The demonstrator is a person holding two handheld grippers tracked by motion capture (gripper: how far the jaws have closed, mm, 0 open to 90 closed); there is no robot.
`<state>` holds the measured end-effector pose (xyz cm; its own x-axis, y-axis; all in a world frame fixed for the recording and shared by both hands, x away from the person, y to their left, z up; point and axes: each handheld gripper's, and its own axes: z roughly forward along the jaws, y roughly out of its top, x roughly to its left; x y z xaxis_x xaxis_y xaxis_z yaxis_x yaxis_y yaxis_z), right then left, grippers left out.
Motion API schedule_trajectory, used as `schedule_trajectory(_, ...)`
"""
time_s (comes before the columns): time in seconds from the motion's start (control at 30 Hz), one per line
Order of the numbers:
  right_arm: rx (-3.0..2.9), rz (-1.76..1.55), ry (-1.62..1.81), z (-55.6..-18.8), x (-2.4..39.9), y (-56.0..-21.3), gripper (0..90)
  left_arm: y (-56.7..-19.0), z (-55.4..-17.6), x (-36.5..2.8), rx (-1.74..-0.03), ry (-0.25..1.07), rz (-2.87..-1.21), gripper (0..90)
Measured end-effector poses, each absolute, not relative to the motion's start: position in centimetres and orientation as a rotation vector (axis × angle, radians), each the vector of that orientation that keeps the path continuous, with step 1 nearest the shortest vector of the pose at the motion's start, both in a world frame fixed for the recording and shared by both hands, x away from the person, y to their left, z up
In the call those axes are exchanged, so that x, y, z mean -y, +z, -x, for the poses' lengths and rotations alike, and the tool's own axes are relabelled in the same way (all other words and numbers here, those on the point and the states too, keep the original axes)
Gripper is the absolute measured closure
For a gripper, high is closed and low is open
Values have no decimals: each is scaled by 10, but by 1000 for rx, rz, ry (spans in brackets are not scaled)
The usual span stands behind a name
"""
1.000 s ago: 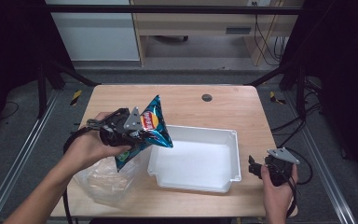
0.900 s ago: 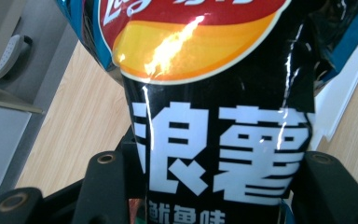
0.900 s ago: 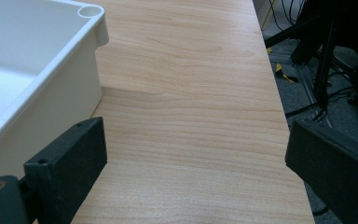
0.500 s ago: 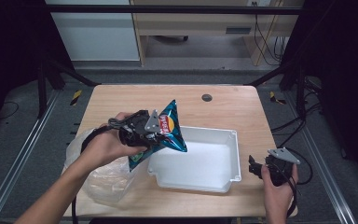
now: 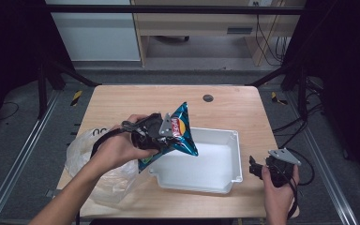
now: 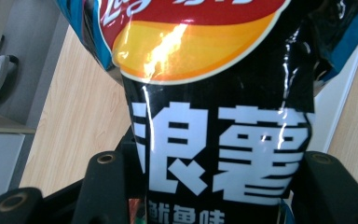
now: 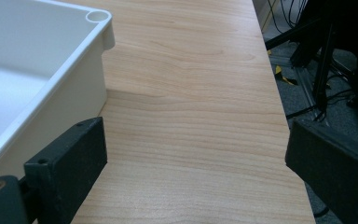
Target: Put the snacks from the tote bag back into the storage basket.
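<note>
My left gripper is shut on a blue and black chip bag, holding it above the left rim of the white tray. Seen from the left gripper view, the chip bag sits pinched between the two black jaws, its white lettering and red-yellow logo facing the camera. My right gripper rests at the table's front right, just right of the tray, open with nothing between its jaws. The tray's corner stands to the left in the right gripper view.
A crumpled clear plastic bag lies at the table's front left, under the left forearm. A small dark round hole sits in the tabletop toward the far side. The table's right edge drops to floor with cables.
The left gripper has carried the chip bag to the right, from over the plastic bag to over the tray's left rim. The right gripper has stayed put.
</note>
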<state>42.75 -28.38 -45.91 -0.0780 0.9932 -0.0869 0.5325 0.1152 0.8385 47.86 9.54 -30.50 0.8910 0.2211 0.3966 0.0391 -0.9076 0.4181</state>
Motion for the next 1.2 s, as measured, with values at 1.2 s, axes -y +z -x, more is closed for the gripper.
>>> schedule_trajectory(1.2,-1705,-1518,829,-428,288,-462,59,-318,-488,-50,-64,587,-2666,473)
